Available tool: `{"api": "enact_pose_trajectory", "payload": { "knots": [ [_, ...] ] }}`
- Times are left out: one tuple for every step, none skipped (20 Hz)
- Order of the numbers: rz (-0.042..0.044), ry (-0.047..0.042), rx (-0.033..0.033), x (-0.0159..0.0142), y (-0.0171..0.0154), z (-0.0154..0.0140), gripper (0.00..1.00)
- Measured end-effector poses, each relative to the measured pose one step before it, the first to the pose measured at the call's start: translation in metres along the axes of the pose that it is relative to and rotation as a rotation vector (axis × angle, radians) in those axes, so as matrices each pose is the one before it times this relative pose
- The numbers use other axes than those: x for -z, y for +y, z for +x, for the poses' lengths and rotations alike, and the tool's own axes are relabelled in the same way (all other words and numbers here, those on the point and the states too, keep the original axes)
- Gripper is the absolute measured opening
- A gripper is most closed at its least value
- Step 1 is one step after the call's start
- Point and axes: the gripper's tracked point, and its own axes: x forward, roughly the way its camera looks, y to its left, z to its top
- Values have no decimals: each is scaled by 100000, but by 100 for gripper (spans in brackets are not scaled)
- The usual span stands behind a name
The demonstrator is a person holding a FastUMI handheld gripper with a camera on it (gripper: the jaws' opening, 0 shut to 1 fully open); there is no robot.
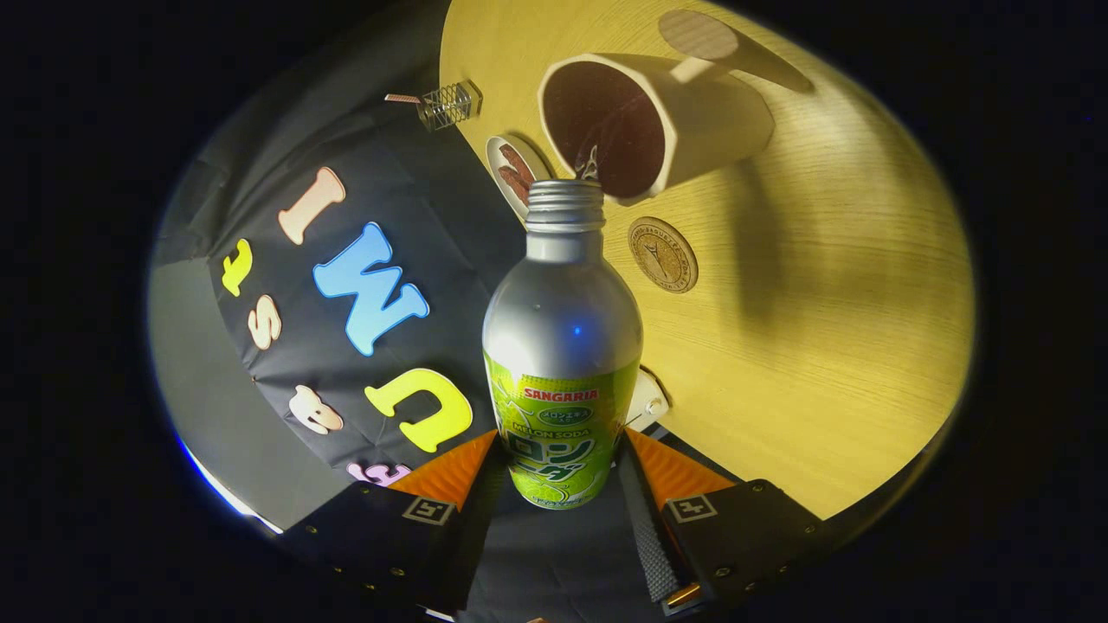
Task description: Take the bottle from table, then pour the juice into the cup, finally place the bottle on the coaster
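Wooden bench point(822, 346) is tilting w/ the view. Cup point(658, 121) is sitting just beyond the bottle point(563, 346), gripper point(558, 472) clamping both fingers on its label, mouth touching the rim. Risk: off-aim pour spilling near coaster point(662, 253).

Light wood-grain table point(822, 346), brightly lit, with long shadows falling across it. Small wire-mesh holder point(447, 105) at the table's edge where it meets the black cloth wall point(407, 225), about 11 o'clock. Small white plate point(516, 171) with brown pieces just beside it, toward 5 o'clock. Small white object point(647, 405) at the table's near edge, partly hidden.
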Motion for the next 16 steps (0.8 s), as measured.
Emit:
{"api": "enact_pose_trajectory", "payload": {
  "knots": [
    [685, 491, 101, 68, 320, 33, 74],
    [568, 409, -11, -9, 95, -54, 74],
    [798, -112, -370, -36, 307, -29, 74],
    [883, -371, -459, -174, 248, -22, 74],
    [582, -169, -146, -16, 164, -123, 74],
    [511, -54, 59, 33, -40, -27, 74],
    [762, 51, -111, 59, 235, 116, 74],
    [859, 329, -63, 69, 32, 29, 74],
    [652, 213, 402, 93, -53, 111, 74],
    [831, 101, 152, -3, 48, -9, 74],
    [1064, -286, 255, 58, 20, -151, 74],
    [1009, -34, -93, 68, 49, -11, 74],
    [848, 271, 3, 154, 20, -28, 74],
    [329, 244, 56, 169, -45, -6, 74],
    [302, 405, 46, 191, 67, 50, 74],
    [198, 144, 27, -1, -8, -46, 74]
  ]
}}
